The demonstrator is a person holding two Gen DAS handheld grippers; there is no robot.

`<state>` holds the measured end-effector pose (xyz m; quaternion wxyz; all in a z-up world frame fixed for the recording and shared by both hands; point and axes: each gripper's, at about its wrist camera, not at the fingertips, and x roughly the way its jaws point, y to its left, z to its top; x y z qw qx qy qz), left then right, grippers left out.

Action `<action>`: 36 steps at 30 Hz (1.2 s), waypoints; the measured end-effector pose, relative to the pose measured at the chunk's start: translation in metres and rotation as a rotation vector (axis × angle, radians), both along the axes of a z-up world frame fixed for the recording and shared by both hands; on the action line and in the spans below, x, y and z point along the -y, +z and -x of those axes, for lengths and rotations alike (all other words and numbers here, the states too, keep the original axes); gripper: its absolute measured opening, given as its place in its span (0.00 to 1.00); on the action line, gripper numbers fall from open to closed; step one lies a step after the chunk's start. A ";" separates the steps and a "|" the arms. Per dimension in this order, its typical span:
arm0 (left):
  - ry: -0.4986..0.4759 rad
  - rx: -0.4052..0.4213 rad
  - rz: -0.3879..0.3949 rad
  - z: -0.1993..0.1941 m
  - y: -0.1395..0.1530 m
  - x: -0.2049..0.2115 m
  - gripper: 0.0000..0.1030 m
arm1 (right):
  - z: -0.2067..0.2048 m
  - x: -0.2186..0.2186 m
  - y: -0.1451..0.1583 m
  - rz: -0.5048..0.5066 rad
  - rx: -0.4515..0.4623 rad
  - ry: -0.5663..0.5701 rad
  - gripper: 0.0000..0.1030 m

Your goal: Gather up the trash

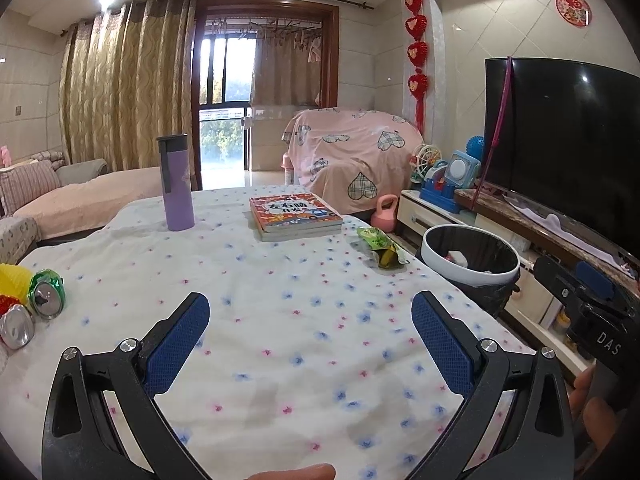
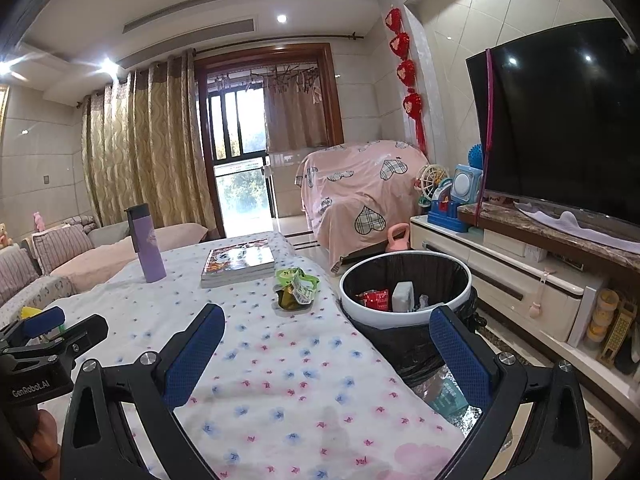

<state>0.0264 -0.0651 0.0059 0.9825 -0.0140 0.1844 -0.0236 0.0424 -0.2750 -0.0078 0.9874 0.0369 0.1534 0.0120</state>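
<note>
Currently | left tongs wide | right tongs wide | one wrapper | one bin

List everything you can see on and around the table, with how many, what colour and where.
wrapper: one, green, table edge nearest bin
bin: one, white rim, black liner, beside table, trash inside
books: small stack, red cover, far middle
flask: one, purple, upright, far left
cans: two on their sides, one green, left edge
tablecloth: one, white, flowered
TV: one, black, right
left gripper: blue pads, open
right gripper: blue pads, open
</note>
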 end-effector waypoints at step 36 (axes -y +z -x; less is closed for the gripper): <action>-0.012 0.014 -0.004 0.003 0.002 0.002 1.00 | 0.002 -0.001 0.000 -0.003 0.004 0.007 1.00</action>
